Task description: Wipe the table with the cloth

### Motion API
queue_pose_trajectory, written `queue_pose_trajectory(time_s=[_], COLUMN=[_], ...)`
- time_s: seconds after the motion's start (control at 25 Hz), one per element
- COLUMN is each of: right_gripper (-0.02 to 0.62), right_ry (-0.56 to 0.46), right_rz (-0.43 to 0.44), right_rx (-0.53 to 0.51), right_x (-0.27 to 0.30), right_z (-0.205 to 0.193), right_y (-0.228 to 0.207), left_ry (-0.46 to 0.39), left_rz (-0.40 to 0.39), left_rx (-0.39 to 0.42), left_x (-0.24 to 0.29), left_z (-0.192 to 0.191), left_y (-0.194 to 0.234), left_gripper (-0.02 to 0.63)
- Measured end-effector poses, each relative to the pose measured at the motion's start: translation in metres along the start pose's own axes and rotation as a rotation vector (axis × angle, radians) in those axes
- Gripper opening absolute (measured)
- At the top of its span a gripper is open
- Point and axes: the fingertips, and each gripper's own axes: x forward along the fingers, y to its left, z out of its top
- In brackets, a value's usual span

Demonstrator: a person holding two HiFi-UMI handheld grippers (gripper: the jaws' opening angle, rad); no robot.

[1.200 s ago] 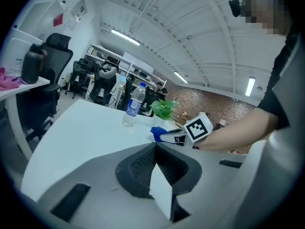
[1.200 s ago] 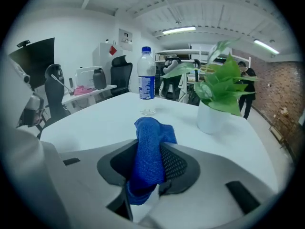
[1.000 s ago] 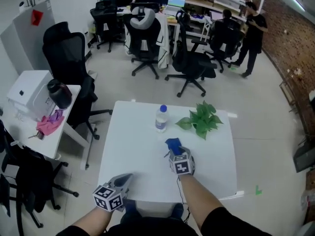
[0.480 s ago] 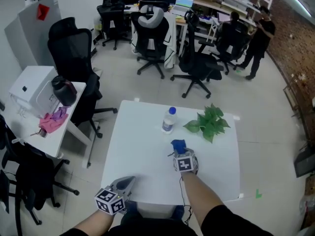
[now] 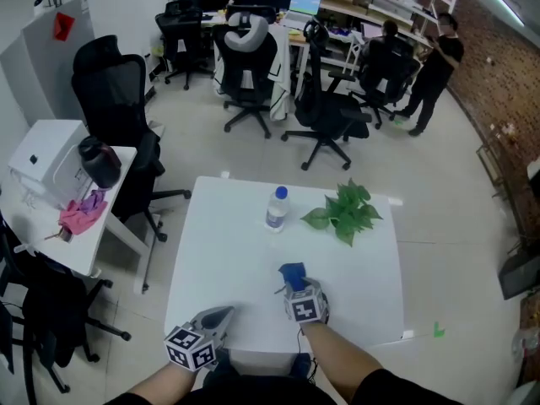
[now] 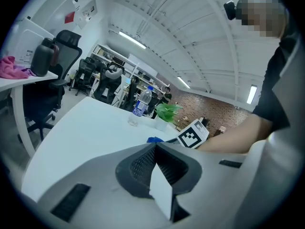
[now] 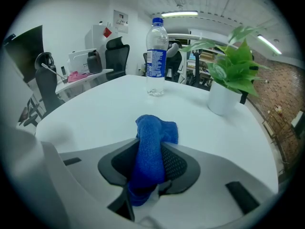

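Your left gripper (image 5: 219, 315) hangs shut and empty at the near edge of the white table (image 5: 228, 251). Your right gripper (image 7: 151, 162) has just been closing its jaws on the blue cloth (image 7: 157, 130) and has drawn it back toward you, which I judge to be a wiping stroke under way. Beyond it, the water bottle (image 5: 276, 207) and the potted plant (image 5: 344, 211) obstruct the far strip.

Counting one table (image 5: 211, 251), one bottle (image 5: 276, 209), one plant (image 5: 344, 212) and one cloth (image 5: 294, 272). Counting two grippers too: left gripper (image 5: 223, 314), right gripper (image 5: 292, 288). Also spotting two people (image 5: 437, 62) behind.
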Motion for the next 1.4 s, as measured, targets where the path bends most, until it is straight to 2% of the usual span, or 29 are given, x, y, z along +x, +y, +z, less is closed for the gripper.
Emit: queue_pose_trajectory(time_s=[0.16, 0.32, 0.4, 0.52, 0.72, 1.16, 1.28, 1.4], right_gripper=[0.118, 0.12, 0.12, 0.12, 0.118, 0.115, 0.115, 0.12], right_ry=[-0.038, -0.122, -0.127, -0.11, -0.084, -0.107, -0.113, -0.165], right_rz=[0.041, -0.036, -0.07, -0.103, -0.11, -0.018, 0.013, 0.017], right_rx=[-0.013, 0.003, 0.029, 0.007, 0.004, -0.049, -0.016, 0.017], right_x=[-0.01, 0.003, 0.013, 0.027, 0.035, -0.008, -0.017, -0.016], right_z=[-0.001, 0.034, 0.051, 0.063, 0.048, -0.005, -0.012, 0.002], right_y=[0.008, -0.026, -0.042, -0.05, -0.048, -0.007, -0.003, -0.014], left_ry=[-0.002, -0.005, -0.004, 0.004, -0.002, 0.001, -0.002, -0.007], left_rz=[0.001, 0.007, 0.013, 0.027, 0.038, 0.007, 0.001, 0.002], left_rx=[-0.005, 0.004, 0.009, 0.014, 0.012, 0.035, 0.039, 0.039], left_x=[-0.001, -0.004, -0.007, -0.014, -0.018, 0.007, 0.012, 0.013], left_z=[-0.001, 0.003, 0.003, 0.001, 0.002, 0.003, 0.006, 0.008], left_y=[0.001, 0.005, 0.007, 0.011, 0.016, 0.008, 0.007, 0.008], left_gripper=[0.0, 0.0, 0.0, 0.0, 0.0, 0.0, 0.0, 0.0])
